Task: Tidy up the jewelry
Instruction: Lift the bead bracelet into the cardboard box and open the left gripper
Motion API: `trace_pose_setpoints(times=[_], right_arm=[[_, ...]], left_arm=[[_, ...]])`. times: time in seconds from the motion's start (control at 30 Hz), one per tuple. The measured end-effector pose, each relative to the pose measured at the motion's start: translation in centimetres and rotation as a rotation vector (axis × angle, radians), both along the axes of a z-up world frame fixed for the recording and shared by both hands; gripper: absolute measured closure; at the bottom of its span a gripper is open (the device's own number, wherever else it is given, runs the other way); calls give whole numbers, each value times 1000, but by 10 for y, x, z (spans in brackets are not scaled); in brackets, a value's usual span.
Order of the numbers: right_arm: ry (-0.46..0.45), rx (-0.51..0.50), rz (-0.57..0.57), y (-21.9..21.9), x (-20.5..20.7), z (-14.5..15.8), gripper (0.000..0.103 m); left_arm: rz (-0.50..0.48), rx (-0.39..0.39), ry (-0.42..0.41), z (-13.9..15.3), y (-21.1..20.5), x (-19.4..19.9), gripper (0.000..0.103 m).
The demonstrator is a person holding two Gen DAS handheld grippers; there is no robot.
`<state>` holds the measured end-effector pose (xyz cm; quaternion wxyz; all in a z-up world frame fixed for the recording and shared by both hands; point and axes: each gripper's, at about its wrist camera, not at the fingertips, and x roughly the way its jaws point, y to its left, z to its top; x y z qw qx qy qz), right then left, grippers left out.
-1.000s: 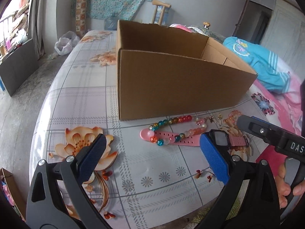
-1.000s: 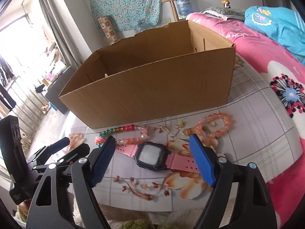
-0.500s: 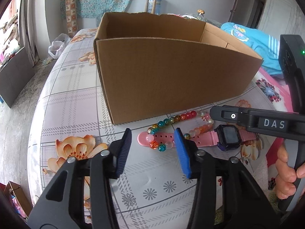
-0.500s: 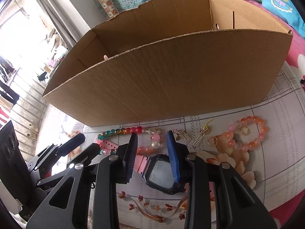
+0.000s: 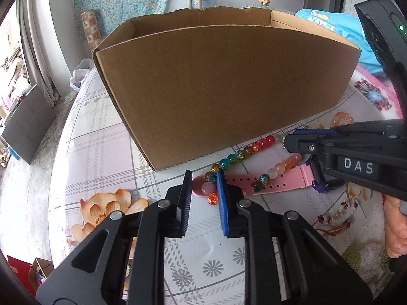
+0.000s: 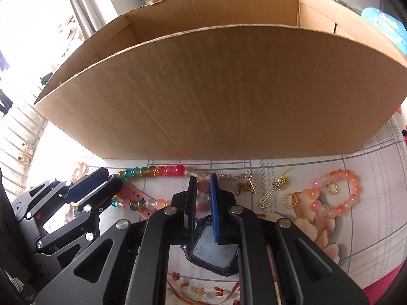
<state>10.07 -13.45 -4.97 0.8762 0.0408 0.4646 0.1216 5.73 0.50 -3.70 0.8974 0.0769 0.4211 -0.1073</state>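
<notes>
A multicoloured bead bracelet (image 5: 239,153) (image 6: 152,170) lies on the tablecloth in front of an open cardboard box (image 5: 223,84) (image 6: 218,91), draped over a pink-strapped digital watch (image 5: 274,181) (image 6: 216,250). My left gripper (image 5: 203,178) is narrowed around the bracelet's left end and the watch strap tip, with a small gap left. My right gripper (image 6: 203,181) is narrowed around pale beads at the bracelet's right end, just above the watch face. An orange-pink bead bracelet (image 6: 338,193) lies to the right.
Small gold charms (image 6: 245,186), an abacus charm (image 6: 267,197) and gold rings (image 6: 291,200) lie between the two bracelets. The floral tablecloth (image 5: 101,152) covers a table whose left edge drops to the floor. Bedding (image 5: 330,25) is behind the box.
Both grippers have moved forward and down to the multicoloured bracelet and closed from wide open to a narrow gap around its two ends.
</notes>
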Motion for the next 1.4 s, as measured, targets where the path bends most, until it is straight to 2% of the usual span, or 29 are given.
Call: trace_pose_setpoints(times=[0.03, 0.2, 0.33, 0.47, 0.6, 0.67, 0.77, 0.83, 0.9, 1.1, 1.2, 1.3, 1.4], right_arm=[[-7, 0, 3, 3, -1, 1, 93], [-64, 25, 7, 4, -19, 13, 93], [-108, 57, 12, -6, -38, 32, 93], [-184, 98, 35, -16, -57, 64, 93], [-306, 128, 82, -26, -71, 106, 93], [-351, 156, 120, -33, -66, 128, 93], [-373, 174, 162, -35, -32, 153, 93], [-318, 204, 188, -26, 5, 160, 93], [-211, 235, 211, -16, 48, 158, 93], [66, 229, 219, 13, 144, 123, 93], [131, 212, 184, 22, 176, 103, 92], [187, 225, 183, 26, 193, 92, 90], [157, 256, 164, 13, 192, 95, 90]], left_arm=[[-1, 11, -9, 0, -1, -2, 95], [-22, -14, -29, 10, -5, -17, 95], [-37, -73, -43, 26, 2, -32, 95], [-53, -157, -90, 60, 8, -46, 95], [-89, -207, -199, 108, 15, -51, 95], [-112, -221, -233, 128, 14, -43, 95], [-118, -214, -252, 146, 9, -18, 95], [-104, -200, -226, 148, 6, 9, 95], [-87, -173, -178, 142, 5, 42, 95], [-42, -121, 26, 106, 6, 125, 94], [-14, -60, 49, 95, 6, 144, 94], [2, -47, 34, 98, 8, 146, 94], [10, -70, -12, 112, 11, 136, 86]])
